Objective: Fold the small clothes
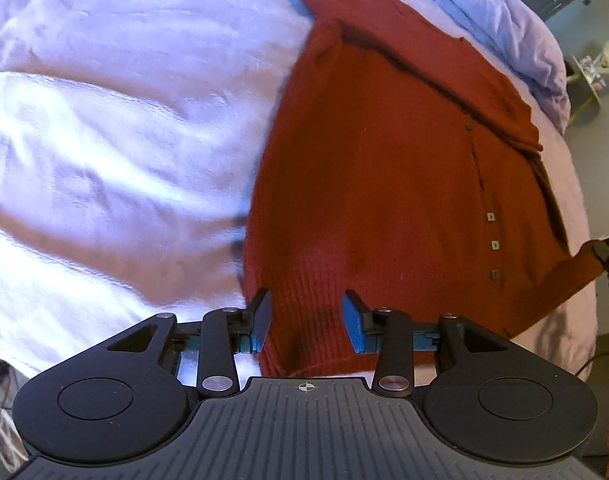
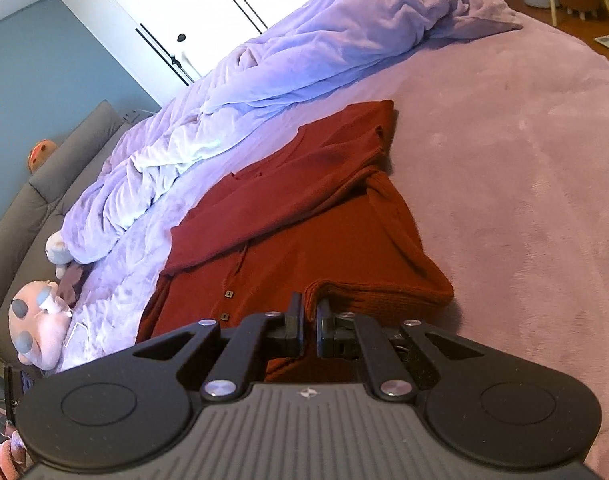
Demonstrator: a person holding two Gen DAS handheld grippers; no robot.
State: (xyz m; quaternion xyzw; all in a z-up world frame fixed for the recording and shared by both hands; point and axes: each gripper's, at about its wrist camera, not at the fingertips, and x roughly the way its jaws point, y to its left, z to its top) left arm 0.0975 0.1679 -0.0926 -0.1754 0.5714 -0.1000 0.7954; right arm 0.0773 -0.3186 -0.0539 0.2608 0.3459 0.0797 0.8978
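Left gripper [image 1: 307,320]: low over the near hem of the cardigan [image 1: 384,184], fingers pointing along the garment; jaws spread wide, blue pads either side of the ribbed hem, nothing between them pinched.

Right gripper [image 2: 310,330]: low at the cardigan's near corner, jaws nearly pressed together, pinching a lifted, folded-over edge of the ribbed hem [image 2: 380,294]. In the left view this gripper [image 1: 608,258] shows at the far right edge, at the end of a pulled-out corner of the knit.

One cardigan, rust red, lying on the bed [image 2: 524,200], front up, button placket running lengthwise. One sleeve [image 2: 344,160] folded across the body. Buttons [image 1: 492,245]: three pale square ones clear in the left view, one darker one higher up the placket; more cannot be told.

One lilac duvet [image 2: 264,72], bunched along the far side of the bed, just beside the cardigan. Two plush toys: one pink [image 2: 40,320], one smaller, grey-white [image 2: 58,252], near the grey headboard [image 2: 44,176]. One white wardrobe [image 2: 192,4] behind.
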